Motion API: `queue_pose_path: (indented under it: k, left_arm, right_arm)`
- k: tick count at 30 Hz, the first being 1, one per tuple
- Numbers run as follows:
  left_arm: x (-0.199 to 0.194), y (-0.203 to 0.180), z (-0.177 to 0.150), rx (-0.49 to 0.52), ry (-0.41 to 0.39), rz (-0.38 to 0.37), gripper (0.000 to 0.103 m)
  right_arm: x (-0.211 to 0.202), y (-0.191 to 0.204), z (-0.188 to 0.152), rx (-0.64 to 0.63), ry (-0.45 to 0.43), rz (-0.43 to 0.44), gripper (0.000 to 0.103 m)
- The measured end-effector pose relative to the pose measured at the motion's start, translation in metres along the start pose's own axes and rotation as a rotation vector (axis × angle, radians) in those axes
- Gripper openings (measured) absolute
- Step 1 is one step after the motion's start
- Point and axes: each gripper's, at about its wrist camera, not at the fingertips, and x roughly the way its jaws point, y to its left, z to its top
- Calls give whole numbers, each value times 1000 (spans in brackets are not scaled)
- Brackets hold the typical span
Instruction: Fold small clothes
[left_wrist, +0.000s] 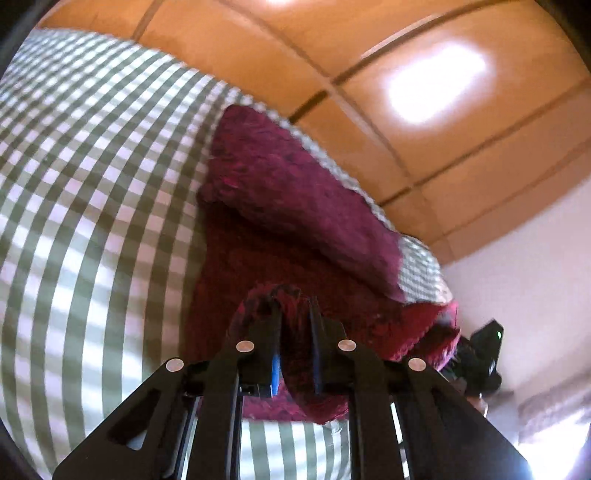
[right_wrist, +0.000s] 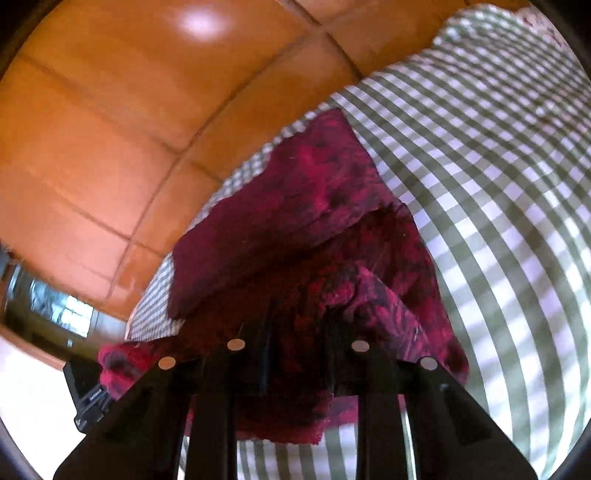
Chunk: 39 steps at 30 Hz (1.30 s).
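Note:
A dark red patterned garment (left_wrist: 280, 192) lies on a green-and-white checked cloth (left_wrist: 92, 206), partly folded over itself. My left gripper (left_wrist: 295, 306) is shut on a bunched edge of the garment and lifts it. In the right wrist view the same garment (right_wrist: 303, 206) spreads ahead, and my right gripper (right_wrist: 295, 314) is shut on its near edge, the cloth bunched between the fingers. The right gripper's body shows at the right of the left wrist view (left_wrist: 484, 350), and the left gripper's at the lower left of the right wrist view (right_wrist: 88, 395).
The checked cloth (right_wrist: 498, 184) covers the surface under the garment. Beyond its edge is an orange tiled floor (left_wrist: 369, 92) with bright light spots. A pale wall (left_wrist: 535, 258) stands at the right.

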Motion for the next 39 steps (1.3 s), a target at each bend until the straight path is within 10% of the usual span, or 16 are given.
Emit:
queue_pose_path:
  k: [5, 7, 14, 20, 22, 26, 39]
  left_arm:
    - [6, 21, 16, -138, -9, -20, 37]
    - [-6, 29, 16, -164, -74, 16, 75]
    - [-34, 51, -11, -76, -77, 43, 79]
    - [-4, 24, -54, 122, 30, 72, 79]
    - [7, 14, -60, 180, 62, 123, 48]
    - [1, 19, -64, 181, 63, 126, 22]
    - [-78, 32, -142, 185, 113, 65, 15]
  right_arm:
    - [2, -11, 10, 92, -35, 109, 81]
    - [-13, -12, 13, 85, -91, 123, 96]
    - [-40, -27, -9, -71, -92, -30, 96]
    - [-6, -37, -42, -176, -5, -230, 54]
    - [-4, -33, -45, -198, -19, -253, 41]
    - [-20, -30, -49, -194, -32, -224, 19]
    - [-94, -36, -130, -168, 51, -132, 16]
